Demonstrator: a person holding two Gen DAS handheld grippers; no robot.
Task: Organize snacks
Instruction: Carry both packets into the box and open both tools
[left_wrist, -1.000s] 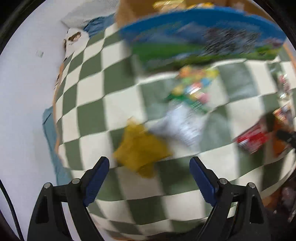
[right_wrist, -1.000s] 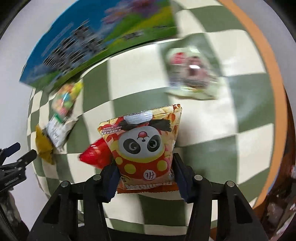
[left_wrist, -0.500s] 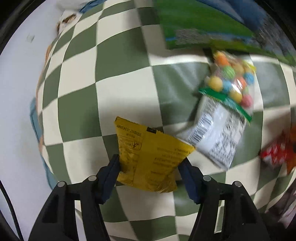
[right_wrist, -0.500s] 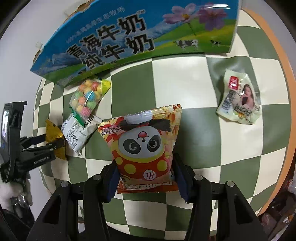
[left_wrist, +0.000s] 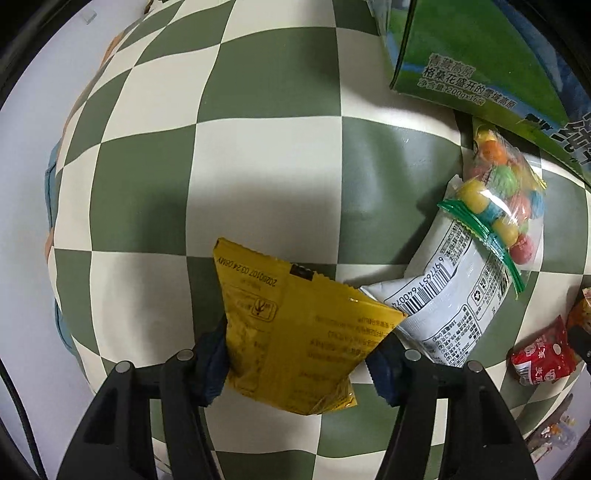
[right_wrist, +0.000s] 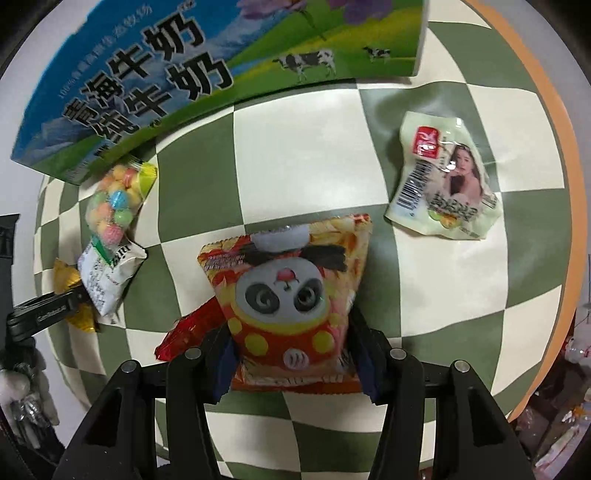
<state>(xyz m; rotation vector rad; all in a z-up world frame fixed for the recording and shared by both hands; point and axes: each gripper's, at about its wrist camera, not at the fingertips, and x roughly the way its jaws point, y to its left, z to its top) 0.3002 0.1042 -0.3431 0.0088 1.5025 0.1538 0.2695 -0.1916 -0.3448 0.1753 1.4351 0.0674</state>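
My left gripper (left_wrist: 300, 363) is shut on a yellow snack packet (left_wrist: 295, 332), held just over the checkered table. Beside it lie a white packet (left_wrist: 448, 306) and a clear bag of coloured candy balls (left_wrist: 498, 192). My right gripper (right_wrist: 293, 363) is shut on a panda-print snack bag (right_wrist: 291, 295). A red packet (right_wrist: 184, 332) lies under its left side. In the right wrist view the left gripper (right_wrist: 70, 302) shows at the left edge with the yellow packet (right_wrist: 64, 277), by the white packet (right_wrist: 105, 280) and candy bag (right_wrist: 114, 199).
A large blue-green milk carton box (right_wrist: 184, 74) stands at the back of the green-and-white checkered table (right_wrist: 295, 147); it also shows in the left wrist view (left_wrist: 480, 66). A pale green packet with a woman's picture (right_wrist: 443, 184) lies at the right. The red packet (left_wrist: 543, 350) shows at the left view's right edge.
My left gripper came down on the yellow packet and closed on it. My right gripper kept hold of the panda bag and moved closer to the table and box.
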